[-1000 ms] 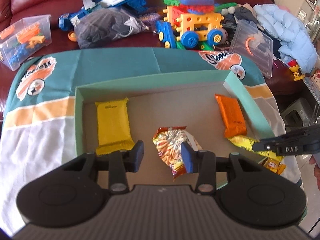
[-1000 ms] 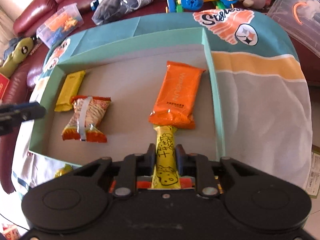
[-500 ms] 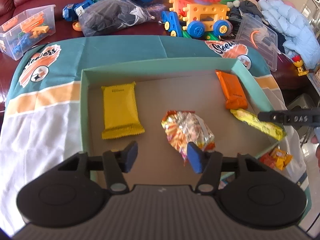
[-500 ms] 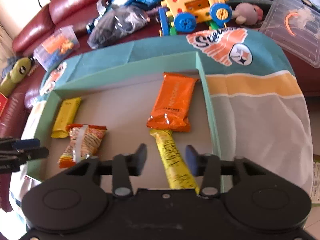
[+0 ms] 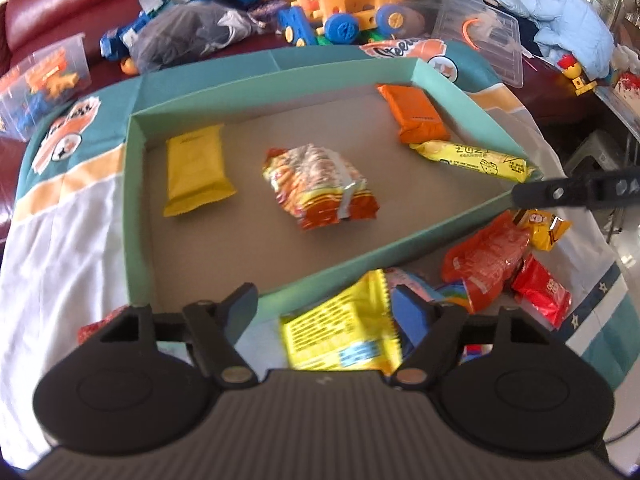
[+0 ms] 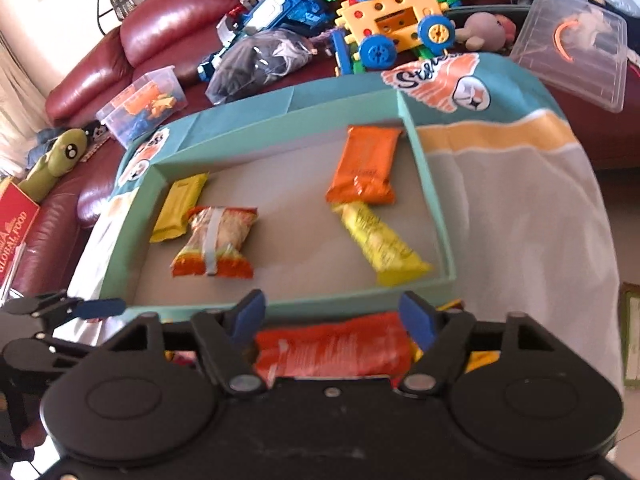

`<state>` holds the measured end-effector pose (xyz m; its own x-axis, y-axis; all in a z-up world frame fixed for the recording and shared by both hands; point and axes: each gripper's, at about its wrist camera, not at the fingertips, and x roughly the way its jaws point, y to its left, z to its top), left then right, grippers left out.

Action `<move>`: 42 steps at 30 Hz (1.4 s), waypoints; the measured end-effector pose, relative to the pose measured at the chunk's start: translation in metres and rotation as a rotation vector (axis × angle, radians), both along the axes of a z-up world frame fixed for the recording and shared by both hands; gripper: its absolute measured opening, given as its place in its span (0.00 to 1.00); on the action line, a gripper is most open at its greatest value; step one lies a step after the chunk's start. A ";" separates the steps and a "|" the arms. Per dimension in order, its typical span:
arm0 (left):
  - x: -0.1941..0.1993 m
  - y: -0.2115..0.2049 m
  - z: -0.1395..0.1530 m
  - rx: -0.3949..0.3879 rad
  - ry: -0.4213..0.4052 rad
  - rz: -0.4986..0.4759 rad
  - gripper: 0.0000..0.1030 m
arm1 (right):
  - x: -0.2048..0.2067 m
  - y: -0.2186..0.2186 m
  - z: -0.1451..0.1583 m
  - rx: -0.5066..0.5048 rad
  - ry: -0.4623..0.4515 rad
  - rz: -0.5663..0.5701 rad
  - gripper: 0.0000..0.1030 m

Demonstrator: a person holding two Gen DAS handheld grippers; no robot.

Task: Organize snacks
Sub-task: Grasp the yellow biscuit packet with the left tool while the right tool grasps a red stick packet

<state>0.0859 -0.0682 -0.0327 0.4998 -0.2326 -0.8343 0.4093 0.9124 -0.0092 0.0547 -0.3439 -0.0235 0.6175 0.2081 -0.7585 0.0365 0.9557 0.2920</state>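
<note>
snacks (image 5: 320, 188) inside green tray (image 5: 134, 216), bare middle floor; both tools (image 5: 326, 306) (image 6: 334, 314) spread, just opening, nothing gripped.

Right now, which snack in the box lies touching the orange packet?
The long yellow bar: its end meets the orange packet; the other two snacks lie apart.

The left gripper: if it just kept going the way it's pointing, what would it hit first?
Most likely the yellow snack packet, which lies between the open jaws of the left gripper, in front of the teal box. The jaws have just been opening. Depth is hard to judge here, so this is a best guess.
</note>
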 end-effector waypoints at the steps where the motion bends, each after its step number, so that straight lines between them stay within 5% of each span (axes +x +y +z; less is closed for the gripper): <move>1: -0.004 -0.005 -0.002 0.021 -0.013 0.001 0.68 | 0.000 0.003 -0.003 0.008 0.005 0.007 0.42; 3: -0.012 -0.009 -0.007 0.038 -0.006 -0.016 0.37 | 0.004 0.011 -0.012 0.011 0.027 0.032 0.28; 5: -0.017 -0.003 -0.015 0.030 0.030 0.002 0.35 | 0.009 0.020 -0.022 -0.026 0.037 0.048 0.26; 14: -0.042 0.051 -0.020 0.080 0.009 0.031 0.40 | -0.016 0.042 -0.037 0.009 0.101 0.069 0.26; 18: -0.051 0.083 -0.027 0.071 0.061 0.090 0.57 | -0.028 0.044 -0.038 0.047 0.118 0.056 0.26; 23: -0.061 0.118 -0.032 0.098 0.100 0.132 0.66 | -0.034 0.055 -0.032 0.092 0.147 0.126 0.29; 28: -0.055 0.155 -0.019 -0.054 0.169 0.233 0.69 | -0.028 0.051 -0.014 -0.015 0.037 0.152 0.53; 31: -0.044 0.170 -0.013 -0.145 0.208 0.318 0.72 | -0.010 0.048 -0.021 -0.083 0.023 0.170 0.54; 34: -0.034 0.176 -0.014 -0.190 0.245 0.377 0.75 | 0.006 0.051 -0.031 -0.138 0.030 0.220 0.66; 39: -0.022 0.152 -0.034 -0.051 0.310 0.394 0.78 | 0.008 0.052 -0.044 -0.111 0.103 0.280 0.67; 42: -0.017 0.126 -0.037 -0.007 0.255 0.332 0.72 | -0.006 0.054 -0.042 -0.073 0.119 0.317 0.68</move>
